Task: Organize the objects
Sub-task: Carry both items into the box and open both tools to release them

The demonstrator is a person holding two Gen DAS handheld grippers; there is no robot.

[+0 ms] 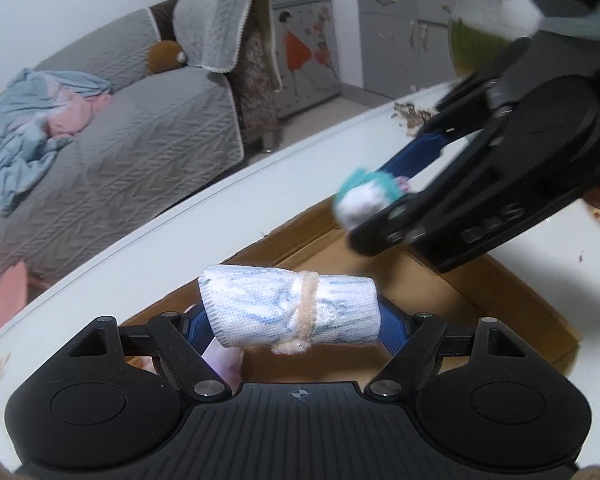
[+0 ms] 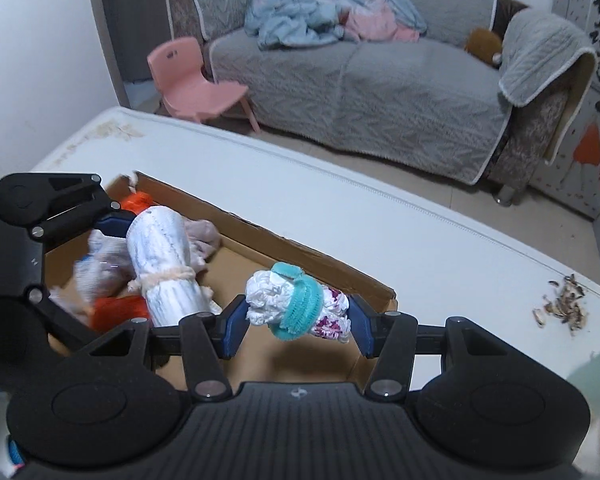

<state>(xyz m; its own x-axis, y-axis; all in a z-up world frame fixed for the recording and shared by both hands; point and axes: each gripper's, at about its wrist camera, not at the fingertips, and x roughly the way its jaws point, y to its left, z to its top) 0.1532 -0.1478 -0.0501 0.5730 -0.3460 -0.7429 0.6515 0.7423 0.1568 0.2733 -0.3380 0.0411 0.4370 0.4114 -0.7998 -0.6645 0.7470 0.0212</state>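
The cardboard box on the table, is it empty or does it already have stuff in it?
Not empty. The cardboard box already holds several bundles at its left end, including an orange-tied bundle; its right part shows bare floor.

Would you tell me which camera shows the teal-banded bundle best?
The right wrist view: the teal-banded bundle sits sharp and central between that gripper's pads. The left wrist view shows it only small, blurred and partly hidden by the right gripper.
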